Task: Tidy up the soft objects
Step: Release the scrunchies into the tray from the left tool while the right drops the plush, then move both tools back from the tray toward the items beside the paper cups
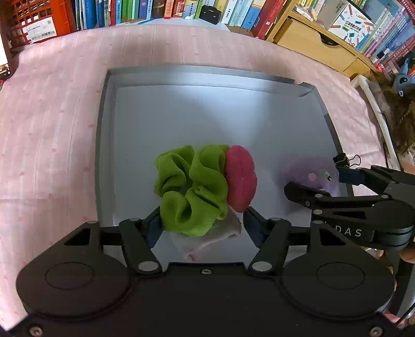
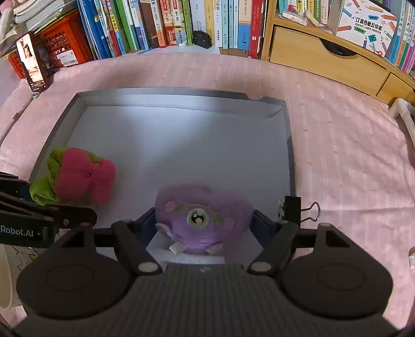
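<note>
A green scrunchie [image 1: 189, 189] with a red bow [image 1: 240, 178] lies in the near left part of the grey tray [image 1: 103, 129], on a pale folded cloth [image 1: 207, 241]. My left gripper [image 1: 203, 220] straddles it, jaws open, the right finger standing off the bow. A purple one-eyed plush [image 2: 202, 217] rests at the tray's [image 2: 290, 145] near edge between the fingers of my right gripper [image 2: 202, 223], which stands open around it. Each gripper shows in the other's view: the right gripper [image 1: 313, 178] over the blurred plush [image 1: 308, 171], the left gripper [image 2: 52, 199] beside the scrunchie [image 2: 44, 181].
A black binder clip [image 2: 298, 207] grips the tray's right rim. The tray sits on a pink sheet [image 2: 350, 155]. Books [image 2: 181, 23], an orange crate [image 2: 59, 44], a propped phone [image 2: 32, 64] and a wooden drawer unit [image 2: 324, 59] line the back.
</note>
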The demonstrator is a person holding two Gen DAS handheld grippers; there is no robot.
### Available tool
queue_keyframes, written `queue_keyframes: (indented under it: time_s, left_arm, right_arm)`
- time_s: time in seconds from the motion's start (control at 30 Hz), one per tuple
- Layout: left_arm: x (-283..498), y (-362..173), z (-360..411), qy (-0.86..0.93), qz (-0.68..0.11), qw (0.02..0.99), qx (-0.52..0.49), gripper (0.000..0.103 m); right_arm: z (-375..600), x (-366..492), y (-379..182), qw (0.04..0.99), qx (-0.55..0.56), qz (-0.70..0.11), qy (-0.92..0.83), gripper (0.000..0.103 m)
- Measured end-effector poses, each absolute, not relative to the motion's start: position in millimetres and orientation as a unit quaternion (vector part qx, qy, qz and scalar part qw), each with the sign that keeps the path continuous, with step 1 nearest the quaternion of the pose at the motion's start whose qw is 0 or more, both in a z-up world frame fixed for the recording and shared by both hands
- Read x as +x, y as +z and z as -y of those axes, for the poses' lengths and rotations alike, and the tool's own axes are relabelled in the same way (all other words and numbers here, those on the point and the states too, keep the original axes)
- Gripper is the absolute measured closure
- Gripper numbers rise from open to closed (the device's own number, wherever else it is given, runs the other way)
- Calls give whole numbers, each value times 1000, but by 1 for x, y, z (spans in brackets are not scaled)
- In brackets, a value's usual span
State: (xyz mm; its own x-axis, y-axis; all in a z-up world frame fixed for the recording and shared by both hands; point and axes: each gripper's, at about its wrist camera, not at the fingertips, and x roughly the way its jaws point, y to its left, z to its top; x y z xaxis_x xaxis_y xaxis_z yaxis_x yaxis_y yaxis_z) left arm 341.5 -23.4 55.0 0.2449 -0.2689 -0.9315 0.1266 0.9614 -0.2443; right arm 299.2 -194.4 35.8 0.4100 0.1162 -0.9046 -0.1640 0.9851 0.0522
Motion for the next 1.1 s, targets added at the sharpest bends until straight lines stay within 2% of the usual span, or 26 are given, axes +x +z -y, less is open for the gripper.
queue_keyframes:
  time_s: [0.07,0.13,0.23,0.73,1.1]
  left_arm:
    - [341,57,22,-125,-598,789,-65,35]
    - [340,59,22,-127,-592,793,-64,28]
    - [337,64,20,-130,-581,801,-63,25]
    - [300,102,10,-139,-516,843,-66,24]
    - [239,138,5,-180,-462,866,-71,24]
  right_arm:
    - [195,299,37,840,-20,-535,84,18]
    - [197,298,38,842,-15,-533,83,16]
    - [200,297,43,846,-9,-525,86,14]
    - [206,265,83,883,1,-462,81,11]
    - [199,215,124,915,-24,-390,98,9]
